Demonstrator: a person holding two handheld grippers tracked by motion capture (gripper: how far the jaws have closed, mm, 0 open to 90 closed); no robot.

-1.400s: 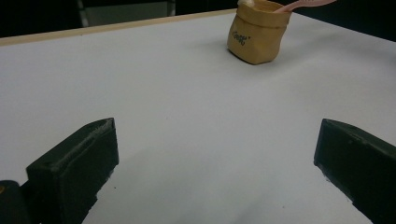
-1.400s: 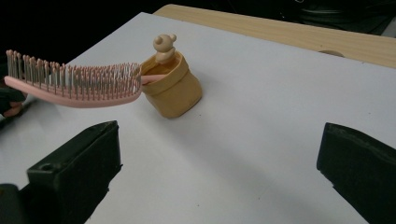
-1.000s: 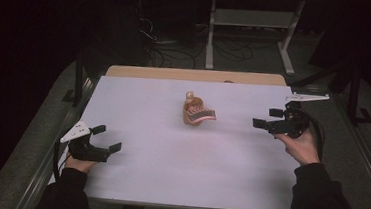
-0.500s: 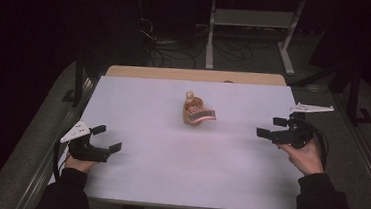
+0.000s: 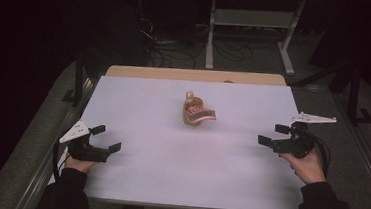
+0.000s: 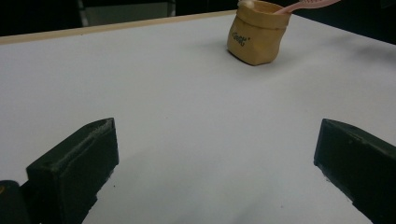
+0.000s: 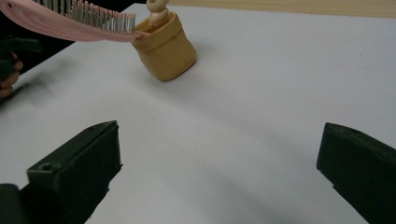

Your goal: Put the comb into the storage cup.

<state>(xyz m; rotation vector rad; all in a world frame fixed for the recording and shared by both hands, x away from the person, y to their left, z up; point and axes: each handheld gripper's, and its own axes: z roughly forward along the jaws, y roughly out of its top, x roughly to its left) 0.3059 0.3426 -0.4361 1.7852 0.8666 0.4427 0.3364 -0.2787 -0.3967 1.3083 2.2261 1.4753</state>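
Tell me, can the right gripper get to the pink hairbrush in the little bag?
Probably yes. The right gripper is open, and bare table lies between it and the pink hairbrush sticking out of the tan bag.

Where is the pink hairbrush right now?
In the high view the pink hairbrush sticks out of the small tan pouch near the middle of the white table, toward its far edge, between both open claws.

Both forearms wear dark long sleeves, each hand carries a black two-fingered gripper, the left gripper point(image 5: 101, 139) and right gripper point(image 5: 273, 134), topped by a pale grey three-cornered plate, a black cable looping from the right one.
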